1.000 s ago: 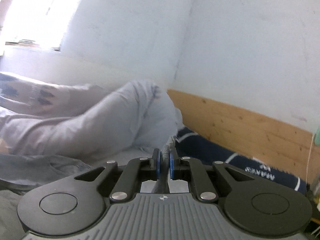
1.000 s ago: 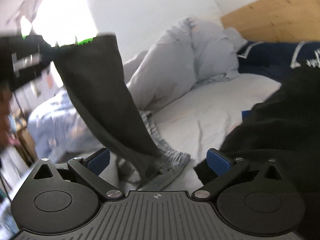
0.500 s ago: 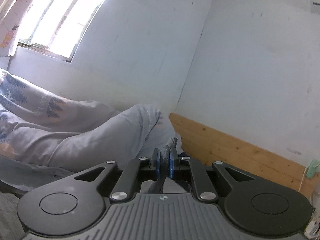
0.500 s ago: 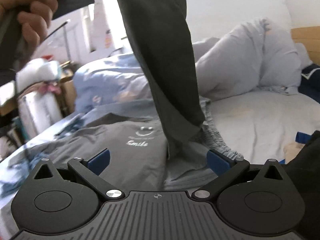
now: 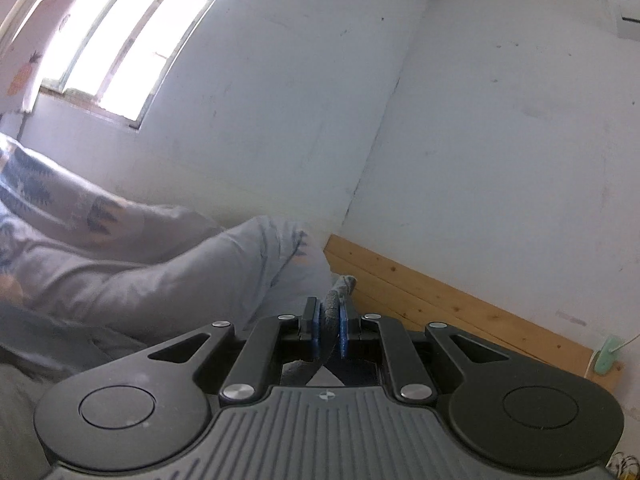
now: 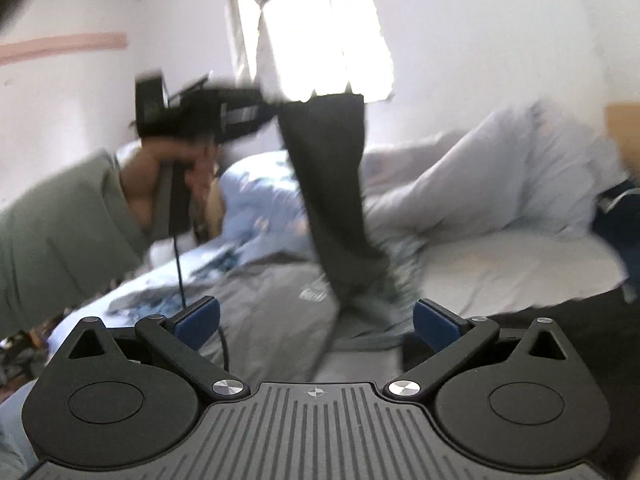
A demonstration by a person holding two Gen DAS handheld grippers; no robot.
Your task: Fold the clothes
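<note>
A dark grey garment [image 6: 332,200] hangs in a long strip from my left gripper [image 6: 276,106], which a hand [image 6: 176,160] holds high over the bed; its lower end reaches the pile on the bed. In the left wrist view my left gripper [image 5: 329,314] is shut on a fold of that grey fabric [image 5: 340,286], which sticks up between the blue pads. My right gripper [image 6: 316,316] is open and empty, low in front of the hanging garment. A grey sweatshirt with a white print [image 6: 272,304] lies spread on the bed below. The right wrist view is blurred.
A pale rumpled duvet [image 6: 500,184] is heaped along the wall, and a blue patterned quilt [image 6: 256,204] lies at the left. Black cloth [image 6: 560,320] lies at the right front and navy cloth [image 6: 620,220] at the far right. A wooden headboard [image 5: 440,300] and a bright window [image 5: 132,32] are behind.
My left gripper has risen with the garment still pinched, its view tilting up to the wall and window. The right view has shifted, so the hand and left gripper now show.
</note>
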